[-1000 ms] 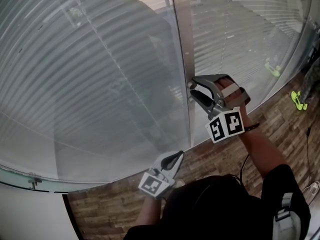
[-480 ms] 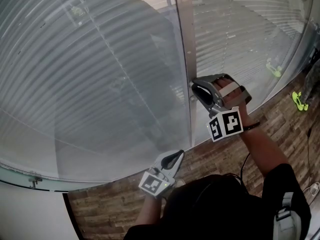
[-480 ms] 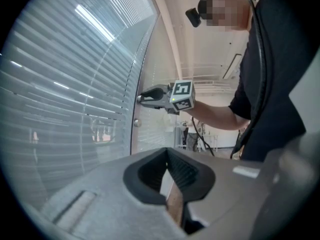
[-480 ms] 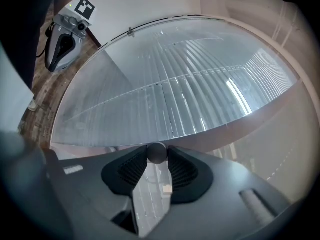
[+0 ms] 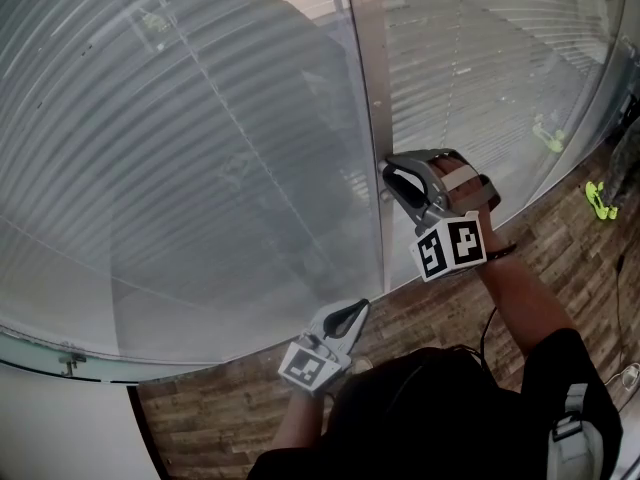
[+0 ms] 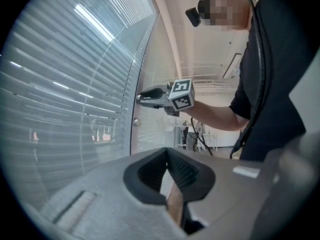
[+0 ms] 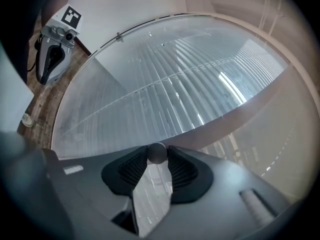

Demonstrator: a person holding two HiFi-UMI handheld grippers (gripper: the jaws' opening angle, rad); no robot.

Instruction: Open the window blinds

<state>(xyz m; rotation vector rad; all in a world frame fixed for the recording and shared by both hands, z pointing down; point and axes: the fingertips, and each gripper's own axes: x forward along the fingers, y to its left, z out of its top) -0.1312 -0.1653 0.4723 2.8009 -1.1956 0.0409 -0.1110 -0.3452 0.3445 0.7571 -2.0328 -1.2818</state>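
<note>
Closed slatted blinds (image 5: 200, 148) sit behind glass panes on both sides of a beige upright frame (image 5: 366, 68). My right gripper (image 5: 388, 174) reaches level to that frame. Its jaws have just been closing and now pinch a small round grey knob (image 7: 157, 153) between the pads, with the right gripper (image 7: 157, 157) tips tight on both its sides. From the left gripper view the right gripper (image 6: 141, 97) meets the frame, just above a second small knob (image 6: 135, 122). My left gripper (image 5: 356, 312) hangs lower, near the floor, shut and holding nothing; the left gripper (image 6: 167, 152) tips meet.
A brown wood-plank floor (image 5: 560, 238) runs along the foot of the curved glass. Yellow-green items (image 5: 597, 200) lie on it at the right. A white sill and wall (image 5: 60, 418) fill the lower left. The person's dark torso (image 5: 430, 418) is close behind both grippers.
The right gripper's jaws have narrowed onto the knob on the frame. Both hands have stayed where they were.
</note>
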